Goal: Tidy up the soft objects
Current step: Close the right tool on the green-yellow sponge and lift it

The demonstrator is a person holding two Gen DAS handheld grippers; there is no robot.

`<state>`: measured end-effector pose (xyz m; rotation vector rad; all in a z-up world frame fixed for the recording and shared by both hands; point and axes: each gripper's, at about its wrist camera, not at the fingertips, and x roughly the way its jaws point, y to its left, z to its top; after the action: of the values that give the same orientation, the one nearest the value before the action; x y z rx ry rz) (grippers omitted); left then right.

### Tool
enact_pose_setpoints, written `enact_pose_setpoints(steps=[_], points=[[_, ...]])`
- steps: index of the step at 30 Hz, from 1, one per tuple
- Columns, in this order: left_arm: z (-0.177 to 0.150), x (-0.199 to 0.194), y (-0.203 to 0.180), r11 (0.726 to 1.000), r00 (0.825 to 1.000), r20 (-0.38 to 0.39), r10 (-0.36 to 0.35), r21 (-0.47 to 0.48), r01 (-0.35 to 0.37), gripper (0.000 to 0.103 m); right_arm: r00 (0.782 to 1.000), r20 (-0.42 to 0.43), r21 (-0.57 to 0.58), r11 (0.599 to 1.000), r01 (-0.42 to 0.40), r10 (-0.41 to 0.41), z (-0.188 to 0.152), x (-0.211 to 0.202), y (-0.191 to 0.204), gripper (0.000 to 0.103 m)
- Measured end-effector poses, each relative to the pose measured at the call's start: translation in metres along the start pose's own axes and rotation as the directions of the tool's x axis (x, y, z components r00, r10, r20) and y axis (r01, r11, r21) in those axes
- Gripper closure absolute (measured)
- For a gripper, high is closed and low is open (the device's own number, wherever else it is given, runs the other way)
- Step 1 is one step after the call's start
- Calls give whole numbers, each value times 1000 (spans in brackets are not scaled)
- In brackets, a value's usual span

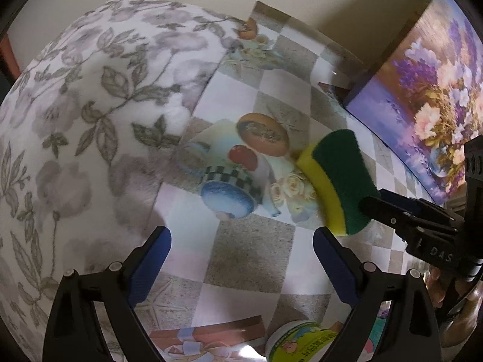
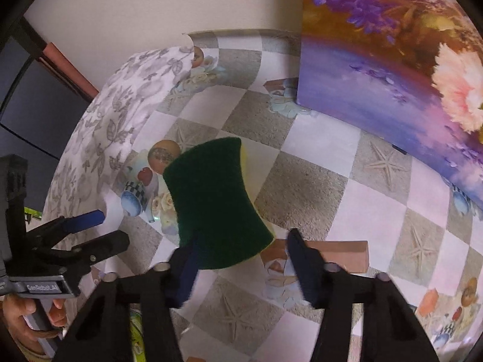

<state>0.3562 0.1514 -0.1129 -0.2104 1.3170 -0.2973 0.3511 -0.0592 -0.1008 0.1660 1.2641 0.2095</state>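
Sponge [image 2: 215,203], yellow foam under a green scouring face, mid-tabletop [image 2: 317,178] beside the folded floral towel [image 1: 84,126]. Light, squashy, rough-faced; best pinched across its narrow waist. Right hand-held gripper [image 2: 241,259] half-open, jaws straddling its near end, no firm squeeze visible. Left hand-held gripper [image 1: 241,259] wide open, empty.

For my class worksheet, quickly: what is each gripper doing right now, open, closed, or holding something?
Left gripper: open, nothing between its jaws.
Right gripper: sponge sits between its jaws; whether the pads grip it cannot be told.
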Motion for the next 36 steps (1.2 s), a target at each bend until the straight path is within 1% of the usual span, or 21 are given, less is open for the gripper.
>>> enact_pose_setpoints(steps=[2,3,5,9,10,12,14,16,19,21,25,33,36], points=[[-3,-1,3,1000,1000,4,-12,-11,13,7,1000,7,0,1000,-31,31,0,0,-1,58],[-4,-2,5,1000,1000,6,-15,-14,15,7,999,10,0,999,-48,48,-1,-1,-1,58],[-6,-4,7,1000,1000,11,-14,-25,14,7,998,15,-8,998,-56,56,-2,-2,-1,67],[-12,-12,10,999,1000,27,-11,-43,12,8,996,40,-20,996,-84,85,-10,-9,-6,78],[-14,-15,11,999,999,34,-8,-49,10,8,995,46,-21,996,-92,93,-12,-11,-9,82],[-16,-19,12,998,999,47,-6,-66,9,8,992,63,-18,994,-112,113,-17,-17,-16,83],[-21,-22,14,996,998,56,-11,-88,16,8,990,74,-16,992,-121,122,-21,-21,-23,87],[-26,-25,13,995,998,66,-18,-96,24,8,984,96,-6,989,-149,149,-27,-29,-30,91],[-33,-28,10,995,996,88,-4,-101,13,8,979,134,-3,988,-153,152,-36,-49,-42,92],[-38,-30,9,993,995,104,3,-117,10,8,973,158,8,985,-170,167,-41,-62,-51,94],[-51,-30,10,987,993,119,-11,-156,30,8,962,203,5,983,-186,181,-59,-90,-66,95],[-75,-34,8,975,991,135,25,-223,6,8,941,256,6,973,-230,221,-92,-123,-93,97],[-79,-40,5,972,987,151,62,-235,-25,8,929,285,-3,970,-243,234,-101,-136,-100,97]])
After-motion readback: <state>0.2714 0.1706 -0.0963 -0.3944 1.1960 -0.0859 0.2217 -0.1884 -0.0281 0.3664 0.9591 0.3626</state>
